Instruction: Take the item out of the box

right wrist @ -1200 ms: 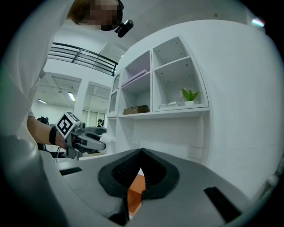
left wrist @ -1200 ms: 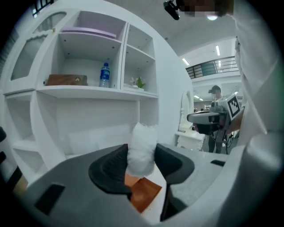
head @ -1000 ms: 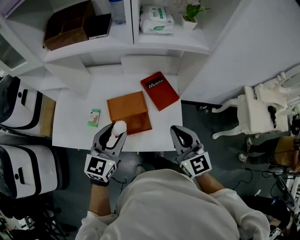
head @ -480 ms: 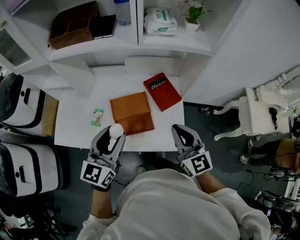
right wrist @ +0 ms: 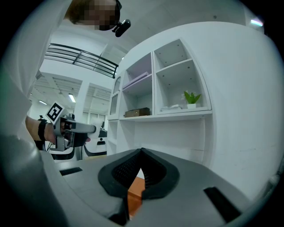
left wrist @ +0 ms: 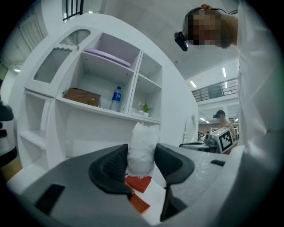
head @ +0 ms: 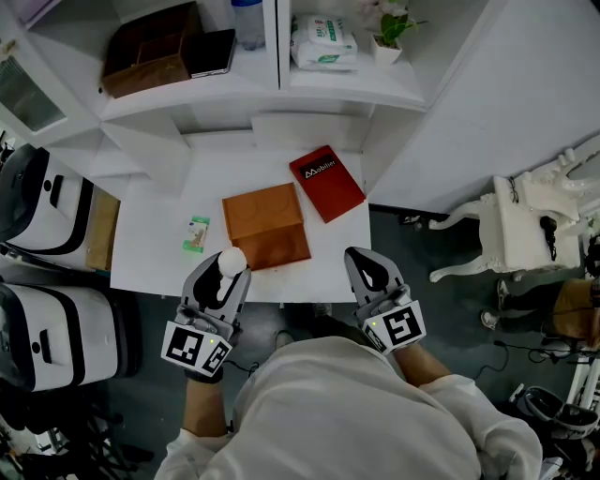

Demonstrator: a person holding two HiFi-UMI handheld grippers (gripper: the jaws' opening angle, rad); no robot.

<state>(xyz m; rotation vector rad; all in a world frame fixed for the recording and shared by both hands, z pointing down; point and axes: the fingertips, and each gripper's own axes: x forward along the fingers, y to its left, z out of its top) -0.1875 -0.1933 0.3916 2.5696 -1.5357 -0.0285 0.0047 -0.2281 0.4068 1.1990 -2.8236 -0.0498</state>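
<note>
My left gripper (head: pixel 228 266) hangs over the table's near edge, shut on a white, bubble-wrapped item (head: pixel 232 260). In the left gripper view the white item (left wrist: pixel 142 148) stands upright, pinched between the two dark pads (left wrist: pixel 113 164). The open brown box (head: pixel 265 225) lies on the white table (head: pixel 150 239) just beyond that gripper. A red lid with white lettering (head: pixel 326 182) lies to the box's right. My right gripper (head: pixel 367 268) hovers near the table's front right corner, shut and empty; its fingertips (right wrist: pixel 141 153) meet, with the box's orange-brown edge (right wrist: pixel 135 195) showing below.
A small green packet (head: pixel 196 234) lies left of the box. Shelves behind the table hold a brown case (head: pixel 150 52), a bottle (head: pixel 246 21), a tissue pack (head: pixel 323 42) and a small plant (head: pixel 392 23). White machines (head: pixel 42 216) stand left; a white chair (head: pixel 525 216) stands right.
My left gripper with the white item has drawn back slightly toward me, off the box. The right gripper has stayed where it was.
</note>
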